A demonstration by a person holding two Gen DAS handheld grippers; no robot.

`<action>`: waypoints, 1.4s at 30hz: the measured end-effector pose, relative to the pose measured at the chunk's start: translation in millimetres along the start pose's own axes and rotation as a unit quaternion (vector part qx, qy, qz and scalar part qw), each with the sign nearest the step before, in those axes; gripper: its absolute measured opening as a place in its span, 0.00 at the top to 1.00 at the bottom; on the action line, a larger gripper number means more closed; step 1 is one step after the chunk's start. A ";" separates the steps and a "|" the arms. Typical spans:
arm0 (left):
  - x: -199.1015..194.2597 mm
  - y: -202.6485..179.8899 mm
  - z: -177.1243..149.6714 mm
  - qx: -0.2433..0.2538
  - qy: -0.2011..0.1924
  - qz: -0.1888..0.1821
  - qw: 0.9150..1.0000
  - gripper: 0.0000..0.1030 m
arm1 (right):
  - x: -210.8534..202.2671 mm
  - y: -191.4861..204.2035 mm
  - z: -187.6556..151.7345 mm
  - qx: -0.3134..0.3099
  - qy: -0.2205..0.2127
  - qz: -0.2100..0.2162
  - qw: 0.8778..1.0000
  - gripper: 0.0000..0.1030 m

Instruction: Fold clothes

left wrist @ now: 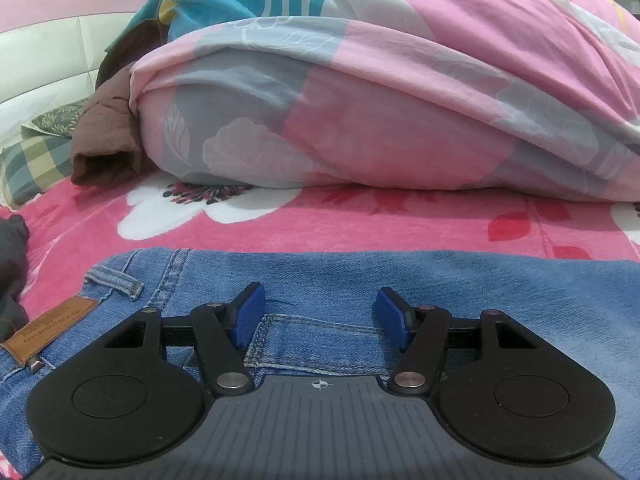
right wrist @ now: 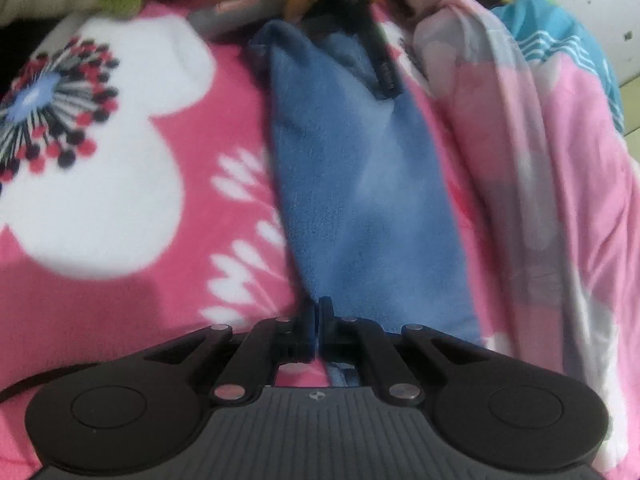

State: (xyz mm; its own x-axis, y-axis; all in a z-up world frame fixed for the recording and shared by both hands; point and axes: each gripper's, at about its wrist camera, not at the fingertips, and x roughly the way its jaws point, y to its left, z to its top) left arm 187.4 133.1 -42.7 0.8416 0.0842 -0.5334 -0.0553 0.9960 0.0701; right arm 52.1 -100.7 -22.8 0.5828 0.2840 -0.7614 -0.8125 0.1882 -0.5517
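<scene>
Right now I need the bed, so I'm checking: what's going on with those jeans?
A person is folding a pair of blue jeans spread on the pink floral blanket, with a set of tongs in each hand. The left tongs hang open over the waistband end, near the leather brand patch, gripping nothing. The right tongs are shut at the hem end of a leg, apparently pinching the denim edge. A bundled pink and grey quilt lies just beyond the jeans.
</scene>
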 end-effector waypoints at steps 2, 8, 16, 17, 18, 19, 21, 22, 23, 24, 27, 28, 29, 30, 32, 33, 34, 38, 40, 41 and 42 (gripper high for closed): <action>0.1 -0.3 -0.1 0.000 0.000 0.000 1.000 0.40 | -4.1 -2.6 -0.5 0.022 -0.002 0.000 1.000 0.98; 0.1 -0.8 -0.4 0.002 0.000 0.002 1.000 0.40 | -32.3 -5.0 -30.4 0.126 0.009 -0.014 0.992 0.93; -0.1 -1.2 -1.1 0.005 0.000 0.004 1.000 0.40 | -100.1 -1.5 -109.4 0.337 0.031 -0.164 0.927 0.65; -0.1 -1.1 -1.1 0.006 -0.001 0.004 1.000 0.40 | -108.0 3.5 -117.5 0.353 0.038 -0.176 0.918 0.64; -0.1 -1.1 -1.2 0.006 -0.001 0.004 1.000 0.40 | -115.8 9.4 -124.5 0.368 0.046 -0.185 0.910 0.63; -0.1 -1.1 -1.2 0.006 -0.001 0.004 1.000 0.39 | -123.1 16.2 -130.8 0.382 0.054 -0.191 0.903 0.63; -0.5 -1.1 -1.5 0.006 -0.001 0.005 1.000 0.40 | -136.6 34.1 -139.0 0.402 0.064 -0.202 0.891 0.63; -0.6 -1.0 -1.6 0.007 -0.001 0.005 1.000 0.40 | -145.4 45.2 -141.7 0.410 0.062 -0.202 0.887 0.63; -0.6 -1.1 -1.8 0.007 -0.002 0.005 1.000 0.40 | -153.6 55.2 -143.8 0.416 0.057 -0.196 0.886 0.63; -0.6 -1.2 -2.1 0.008 -0.002 0.005 1.000 0.40 | -158.7 63.4 -144.0 0.415 0.057 -0.188 0.888 0.63; -1.1 -1.5 -3.0 0.010 -0.003 0.007 1.000 0.40 | -170.4 89.5 -145.3 0.393 0.084 -0.179 0.898 0.61; -1.3 -1.7 -3.2 0.010 -0.003 0.007 1.000 0.40 | -172.3 94.8 -147.0 0.387 0.099 -0.181 0.898 0.61; -1.5 -2.0 -3.3 0.011 -0.003 0.008 1.000 0.40 | -174.2 99.4 -150.2 0.385 0.110 -0.182 0.898 0.61; -1.6 -2.1 -3.5 0.012 -0.004 0.008 1.000 0.40 | -175.4 103.5 -152.9 0.383 0.117 -0.182 0.898 0.61; -1.9 -2.5 -3.9 0.013 -0.005 0.009 1.000 0.39 | -174.6 110.0 -158.0 0.376 0.130 -0.184 0.899 0.61; -2.0 -2.6 -3.9 0.013 -0.005 0.010 1.000 0.39 | -172.5 113.7 -161.6 0.370 0.137 -0.191 0.899 0.61; -2.0 -2.7 -4.0 0.014 -0.005 0.010 1.000 0.39 | -169.1 116.3 -166.1 0.367 0.141 -0.198 0.898 0.63; -2.3 -2.7 -4.5 0.015 -0.006 0.011 1.000 0.39 | -173.9 117.9 -179.0 0.392 0.115 -0.205 0.890 0.81; -2.3 -2.7 -4.6 0.015 -0.006 0.011 1.000 0.39 | -182.2 112.1 -179.6 0.391 0.101 -0.227 0.887 0.81; -2.2 -2.8 -4.6 0.016 -0.006 0.011 1.000 0.39 | -188.5 103.6 -181.0 0.393 0.094 -0.243 0.882 0.81; -2.1 -2.8 -4.6 0.016 -0.006 0.011 1.000 0.39 | -194.7 95.1 -182.4 0.396 0.087 -0.258 0.877 0.81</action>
State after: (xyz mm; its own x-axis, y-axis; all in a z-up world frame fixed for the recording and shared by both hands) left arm 183.3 130.3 -45.6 0.8471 0.1063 -0.5207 -0.0574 0.9924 0.1093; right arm -136.1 -309.5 10.9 0.8135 -0.1657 -0.5575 -0.1543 0.8627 -0.4816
